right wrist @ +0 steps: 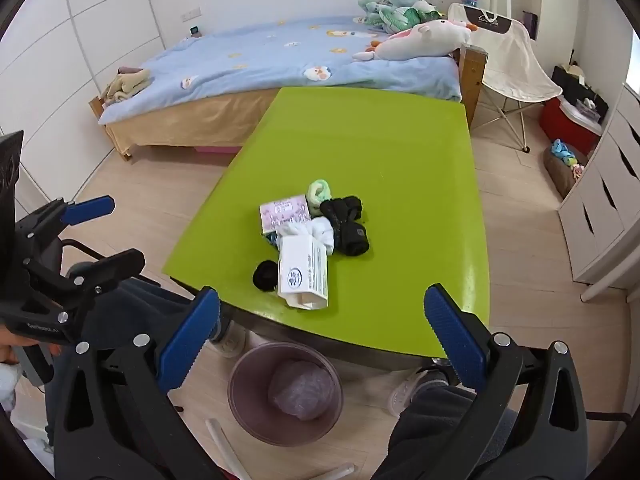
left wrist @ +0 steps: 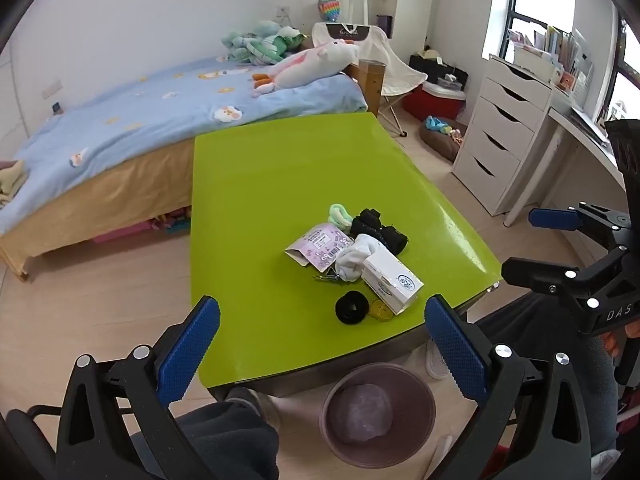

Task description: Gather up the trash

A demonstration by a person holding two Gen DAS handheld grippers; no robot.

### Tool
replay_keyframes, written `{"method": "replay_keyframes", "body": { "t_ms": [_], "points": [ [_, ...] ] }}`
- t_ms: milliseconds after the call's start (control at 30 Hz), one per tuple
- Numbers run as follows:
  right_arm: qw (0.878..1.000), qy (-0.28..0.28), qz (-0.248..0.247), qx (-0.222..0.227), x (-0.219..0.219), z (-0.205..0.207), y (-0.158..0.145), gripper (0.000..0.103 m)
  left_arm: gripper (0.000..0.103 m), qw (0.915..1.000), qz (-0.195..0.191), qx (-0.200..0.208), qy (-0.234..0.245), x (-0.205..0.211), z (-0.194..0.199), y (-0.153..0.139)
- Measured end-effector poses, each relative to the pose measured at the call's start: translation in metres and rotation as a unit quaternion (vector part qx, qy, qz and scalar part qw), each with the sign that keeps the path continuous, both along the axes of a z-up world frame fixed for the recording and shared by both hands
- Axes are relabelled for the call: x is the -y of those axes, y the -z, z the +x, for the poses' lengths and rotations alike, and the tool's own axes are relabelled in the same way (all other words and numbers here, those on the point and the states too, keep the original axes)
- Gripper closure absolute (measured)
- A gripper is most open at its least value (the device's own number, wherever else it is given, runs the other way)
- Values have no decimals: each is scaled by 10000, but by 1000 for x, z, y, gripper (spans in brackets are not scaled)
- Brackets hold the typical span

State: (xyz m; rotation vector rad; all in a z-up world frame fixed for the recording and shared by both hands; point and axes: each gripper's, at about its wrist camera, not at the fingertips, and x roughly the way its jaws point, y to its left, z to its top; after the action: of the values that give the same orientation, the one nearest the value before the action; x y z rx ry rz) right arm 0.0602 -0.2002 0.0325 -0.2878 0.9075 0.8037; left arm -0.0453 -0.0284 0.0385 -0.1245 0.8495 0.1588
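A pile lies on the green table (left wrist: pixel 280 168) (right wrist: pixel 380 140): a white carton (left wrist: pixel 392 282) (right wrist: pixel 303 274), a pink printed packet (left wrist: pixel 318 246) (right wrist: pixel 282 212), white socks (left wrist: pixel 354 258) (right wrist: pixel 320 230), black socks (left wrist: pixel 380 230) (right wrist: pixel 346 224), a mint green hair tie (left wrist: pixel 340 214) (right wrist: pixel 318 192), a black hair tie (left wrist: pixel 351 307) (right wrist: pixel 265 275) and a yellow lid (left wrist: pixel 381 311). A purple trash bin (left wrist: pixel 378 414) (right wrist: pixel 285 392) stands on the floor below the table's near edge. My left gripper (left wrist: pixel 322 344) and right gripper (right wrist: pixel 322 334) are open and empty, held above the near edge.
A bed (left wrist: pixel 120 132) (right wrist: pixel 280 64) with plush toys stands behind the table. A folding chair (left wrist: pixel 384 68) (right wrist: pixel 516 68) and white drawers (left wrist: pixel 500 132) (right wrist: pixel 604 216) are on the right. The person's legs and shoes (right wrist: pixel 416 386) are by the bin.
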Motion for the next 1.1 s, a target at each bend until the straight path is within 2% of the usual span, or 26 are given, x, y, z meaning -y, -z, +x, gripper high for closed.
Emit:
{"method": "replay_keyframes", "body": {
  "t_ms": [167, 400, 767, 967, 1100],
  "points": [
    [9999, -3, -65, 105, 1, 7, -3, 3, 5, 10000, -11, 8, -67, -3, -2, 1],
    [9986, -103, -164, 491, -3, -10, 3, 3, 5, 10000, 61, 5, -54, -2, -1, 4],
    [9999, 46, 138, 27, 1, -5, 12, 3, 5, 9999, -4, -103, -50, -3, 5, 13],
    [9999, 90, -18, -58, 2, -4, 16, 3, 5, 9999, -28, -113, -51, -4, 7, 15],
    [9999, 95, 63, -31, 2, -4, 16, 3, 5, 9999, -8, -125, -28, -3, 8, 17]
  ]
}}
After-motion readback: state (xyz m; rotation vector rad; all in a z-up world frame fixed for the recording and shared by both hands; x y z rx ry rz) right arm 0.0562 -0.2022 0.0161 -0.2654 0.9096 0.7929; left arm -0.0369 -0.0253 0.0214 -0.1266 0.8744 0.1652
